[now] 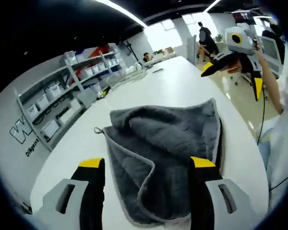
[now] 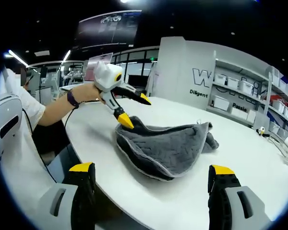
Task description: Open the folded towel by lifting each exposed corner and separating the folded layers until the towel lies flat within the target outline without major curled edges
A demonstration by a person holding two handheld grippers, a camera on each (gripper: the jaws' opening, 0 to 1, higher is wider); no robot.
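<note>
Seen from the right gripper view, the left gripper (image 2: pixel 133 111) has its yellow-tipped jaws spread, the lower tip touching the near edge of the one grey towel (image 2: pixel 165 148), nothing pinched. The right gripper (image 2: pixel 152 178) hangs with jaws wide apart, empty, held off the towel (in the left gripper view it is raised beyond the table's far side). The towel lies folded and rumpled on the white table (image 1: pixel 182 84), bare tabletop on every side. Its underlayers are hidden. Shelving (image 1: pixel 62 103) stands beyond
</note>
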